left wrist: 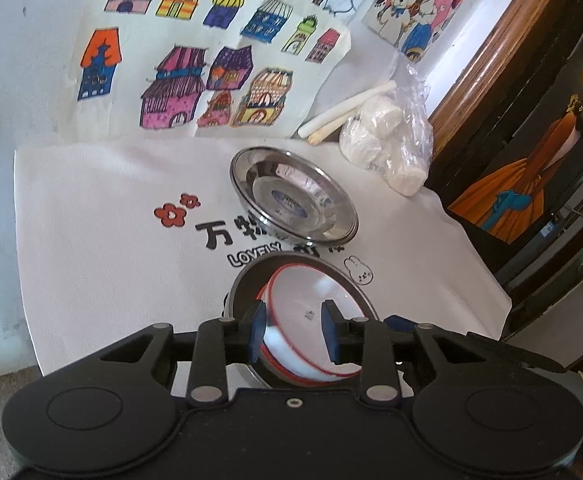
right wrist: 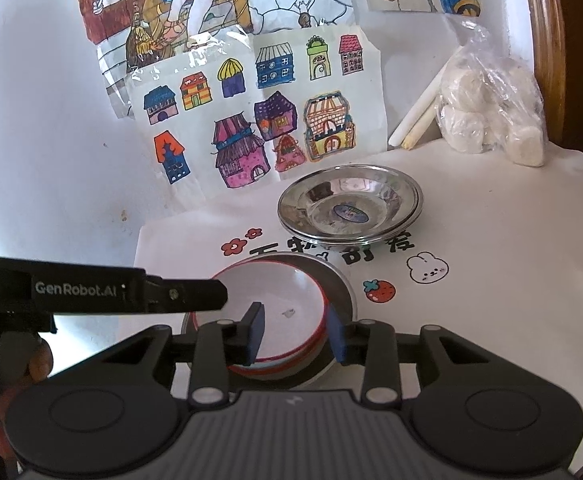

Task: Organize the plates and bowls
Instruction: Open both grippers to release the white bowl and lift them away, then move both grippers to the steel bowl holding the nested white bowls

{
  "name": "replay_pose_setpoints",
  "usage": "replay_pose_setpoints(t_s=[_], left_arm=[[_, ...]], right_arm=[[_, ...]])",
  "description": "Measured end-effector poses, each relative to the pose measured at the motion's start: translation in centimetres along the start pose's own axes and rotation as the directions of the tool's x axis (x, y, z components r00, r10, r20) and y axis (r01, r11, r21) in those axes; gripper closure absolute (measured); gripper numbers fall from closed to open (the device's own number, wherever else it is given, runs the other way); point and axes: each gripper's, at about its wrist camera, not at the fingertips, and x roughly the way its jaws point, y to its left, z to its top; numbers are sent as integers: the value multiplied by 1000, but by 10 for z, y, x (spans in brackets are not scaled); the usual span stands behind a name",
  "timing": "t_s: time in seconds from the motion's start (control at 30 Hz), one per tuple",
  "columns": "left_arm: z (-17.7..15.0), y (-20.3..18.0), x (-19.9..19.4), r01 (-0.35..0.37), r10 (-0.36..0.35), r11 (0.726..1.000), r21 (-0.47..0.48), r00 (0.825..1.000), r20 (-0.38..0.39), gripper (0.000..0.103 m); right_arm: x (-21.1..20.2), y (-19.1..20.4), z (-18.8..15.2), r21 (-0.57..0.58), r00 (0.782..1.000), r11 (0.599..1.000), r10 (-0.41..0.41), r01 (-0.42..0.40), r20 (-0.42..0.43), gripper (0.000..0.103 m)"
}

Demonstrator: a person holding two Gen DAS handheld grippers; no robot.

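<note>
Nearest, the left gripper point(left wrist: 293, 330) and the right gripper point(right wrist: 297, 334) both straddle the rim of a red-rimmed white bowl point(right wrist: 275, 312) — their blue pads are spread, not pressing it. The bowl sits inside a metal plate point(right wrist: 341, 292) on the printed white cloth point(right wrist: 491, 280). Beyond it, apart, stand the stacked steel plates point(right wrist: 349, 204). Farther back lie a bag of white lumps point(right wrist: 487, 116) and white sticks point(right wrist: 419, 114) — then the house drawings point(right wrist: 251, 120) against the wall.
</note>
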Motion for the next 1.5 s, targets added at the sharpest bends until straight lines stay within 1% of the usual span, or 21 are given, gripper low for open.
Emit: replay_pose_setpoints(t_s=[0.1, 0.17, 0.2, 0.3, 0.37, 0.47, 0.7, 0.73, 0.9, 0.97, 1.03, 1.1, 1.17, 1.3, 1.5], left_arm=[[1, -2, -3, -1, 1, 1000, 9, 1000, 14, 67], [1, -1, -4, -4, 3, 1000, 10, 1000, 23, 61], [2, -1, -5, -5, 5, 1000, 11, 1000, 28, 60], [3, 0, -7, -11, 11, 1000, 13, 999, 44, 53], [4, 1, -9, -15, 14, 1000, 16, 998, 59, 46], [5, 1, -13, -31, 29, 999, 25, 996, 85, 40], [6, 3, -15, -45, 42, 998, 32, 994, 100, 36], [6, 3, -15, -46, 42, 998, 34, 994, 101, 34], [6, 2, -14, -57, 52, 997, 43, 992, 111, 24], [5, 3, -14, -62, 57, 997, 43, 991, 122, 13], [6, 4, -14, -69, 62, 997, 46, 989, 135, 8], [6, 4, -14, -76, 67, 996, 56, 987, 144, 6], [7, 5, -14, -86, 76, 994, 65, 986, 146, 1], [5, 8, -14, -104, 90, 991, 85, 983, 158, 1], [1, 16, -17, -115, 95, 985, 130, 985, 145, 1]], right_arm=[[-4, -1, -1, 3, 1000, 1000, -7, 7, 13, 61], [-6, -1, -1, 5, 1000, 1000, -12, 12, 20, 58], [-8, -1, -1, 7, 1000, 1000, -15, 15, 24, 58], [-11, -1, -2, 11, 999, 1000, -21, 21, 32, 54], [-13, -1, -2, 10, 999, 1000, -27, 26, 37, 50], [-15, 0, -3, 11, 998, 999, -31, 30, 46, 43], [-17, 1, -2, 8, 998, 999, -35, 34, 57, 36], [-17, 1, -2, 8, 998, 999, -35, 35, 59, 35], [-17, -2, -2, 16, 997, 999, -38, 37, 72, 24], [-18, -3, -3, 22, 996, 999, -47, 45, 82, 17], [-18, -4, -4, 25, 994, 998, -60, 58, 93, 14], [-19, -5, -5, 27, 992, 997, -70, 68, 102, 11], [-20, -6, -6, 32, 990, 996, -82, 79, 115, 6], [-22, -5, -9, 36, 984, 994, -108, 104, 140, 1], [-28, -1, -16, 18, 979, 989, -147, 146, 143, 0]])
